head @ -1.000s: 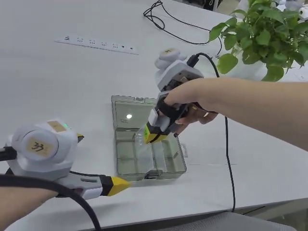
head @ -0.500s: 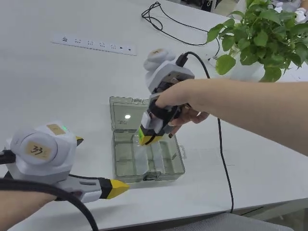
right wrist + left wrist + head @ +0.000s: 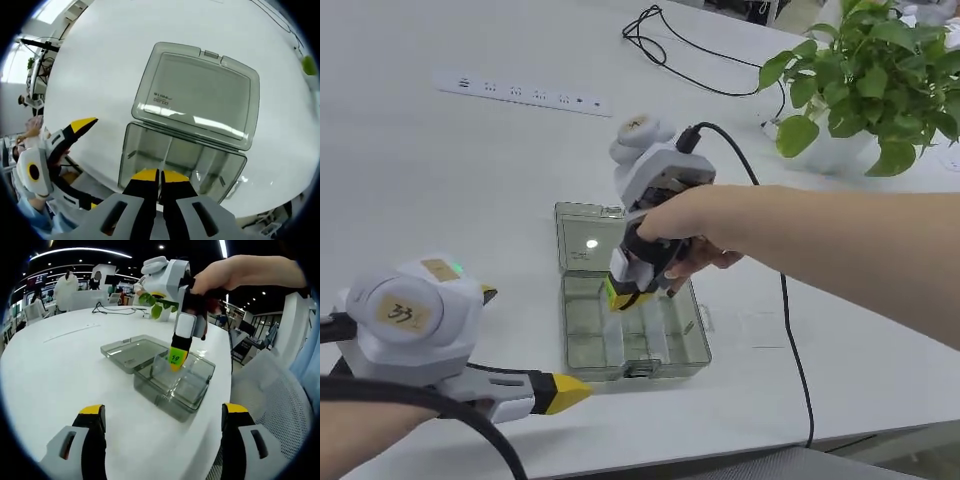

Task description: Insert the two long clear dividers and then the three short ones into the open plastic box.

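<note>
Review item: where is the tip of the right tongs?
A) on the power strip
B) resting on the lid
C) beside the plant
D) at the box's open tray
D: the right tongs point down into the tray of the box, just in front of the lid.

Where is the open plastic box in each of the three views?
Head view: the box is at the centre, under the right gripper.
Left gripper view: the box is at the centre, beyond the two wide-apart jaws.
Right gripper view: the box is at the centre, just above the closed jaws.
Shared landmark: the lid, lying open and flat on the table.
</note>
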Demonstrator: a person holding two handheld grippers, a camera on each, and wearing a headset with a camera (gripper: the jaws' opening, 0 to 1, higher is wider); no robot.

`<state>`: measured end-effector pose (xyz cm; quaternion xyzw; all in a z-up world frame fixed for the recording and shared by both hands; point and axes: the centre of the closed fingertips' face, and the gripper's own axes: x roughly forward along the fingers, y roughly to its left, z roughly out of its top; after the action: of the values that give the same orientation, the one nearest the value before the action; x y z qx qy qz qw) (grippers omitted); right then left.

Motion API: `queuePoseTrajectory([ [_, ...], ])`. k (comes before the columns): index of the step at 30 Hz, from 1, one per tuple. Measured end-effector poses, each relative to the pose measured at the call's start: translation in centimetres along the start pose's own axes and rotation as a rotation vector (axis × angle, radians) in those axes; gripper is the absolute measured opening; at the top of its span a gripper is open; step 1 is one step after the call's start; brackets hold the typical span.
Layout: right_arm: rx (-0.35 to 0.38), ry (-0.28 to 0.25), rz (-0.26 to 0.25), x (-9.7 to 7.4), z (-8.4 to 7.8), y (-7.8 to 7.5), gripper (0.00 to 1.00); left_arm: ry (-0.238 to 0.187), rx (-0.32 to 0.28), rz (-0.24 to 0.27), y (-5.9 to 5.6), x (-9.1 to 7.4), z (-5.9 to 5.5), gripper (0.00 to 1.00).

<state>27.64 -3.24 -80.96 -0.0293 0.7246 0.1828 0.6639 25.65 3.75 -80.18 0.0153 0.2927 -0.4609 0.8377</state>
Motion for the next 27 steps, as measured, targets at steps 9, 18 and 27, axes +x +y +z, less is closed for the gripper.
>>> queuePoseTrajectory([
  [9, -0.006, -0.016, 0.003, 0.3, 0.3, -0.4, 0.03, 0.002, 0.000, -0.003, -0.1, 0.1, 0.0, 0.98],
  [18, -0.031, -0.029, 0.013, 0.3, 0.4, -0.3, 0.04, -0.001, 0.003, 0.001, -0.1, 0.0, 0.2, 0.98],
  [27, -0.030, -0.050, 0.099, 0.3, -0.1, 0.9, 0.18, 0.002, 0.001, 0.005, -0.1, -0.1, 0.0, 0.99],
])
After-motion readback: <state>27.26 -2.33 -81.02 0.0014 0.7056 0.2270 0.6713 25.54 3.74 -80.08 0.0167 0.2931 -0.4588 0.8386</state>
